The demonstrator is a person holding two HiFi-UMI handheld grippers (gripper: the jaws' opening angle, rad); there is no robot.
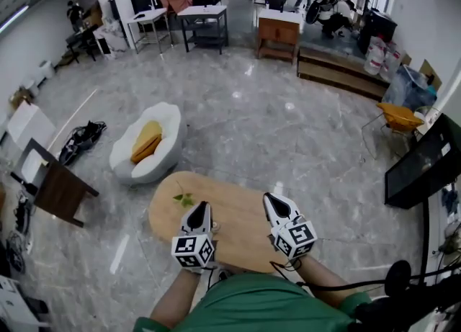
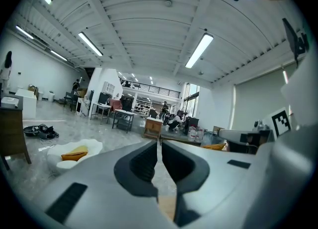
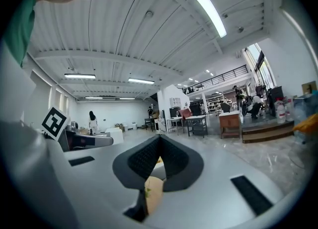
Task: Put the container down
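Below, two closed grippers [image 1: 202, 208] [image 1: 271, 199], one table [image 1: 238, 219].

Workshop hall: workbenches [image 1: 204, 12], strip lights [image 2: 198, 50]

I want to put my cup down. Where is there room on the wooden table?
The wooden table is bare between the green sprig and the right gripper. The left gripper crowds the near edge.
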